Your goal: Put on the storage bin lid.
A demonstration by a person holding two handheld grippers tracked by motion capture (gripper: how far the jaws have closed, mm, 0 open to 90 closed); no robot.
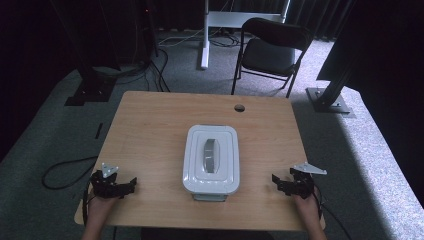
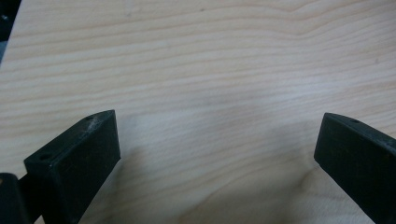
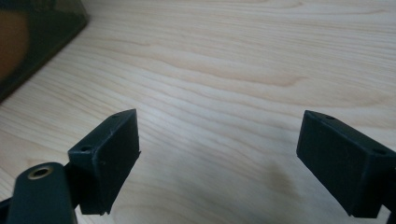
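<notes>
Table (image 1: pixel 150 130): pale wood, light tan, with wavy darker grain lines running across it; one small dark round hole (image 1: pixel 239 107) near the far edge. Container (image 1: pixel 211 160): white glossy lid and body, with a grey handle (image 1: pixel 211 156) set in the lid's middle. Left gripper (image 1: pixel 131 183): matt black throughout, pale grey three-cornered plate on top; its jaws in the left gripper view are black with faint pale scuffing at the edges. Right gripper (image 1: pixel 276 181): black, same pale grey plate; a brass-coloured ring shows at its base in the right gripper view. Floor (image 1: pixel 45 135): speckled grey carpet. Chair (image 1: pixel 272 47): black seat, black frame. Backdrop: black curtain
</notes>
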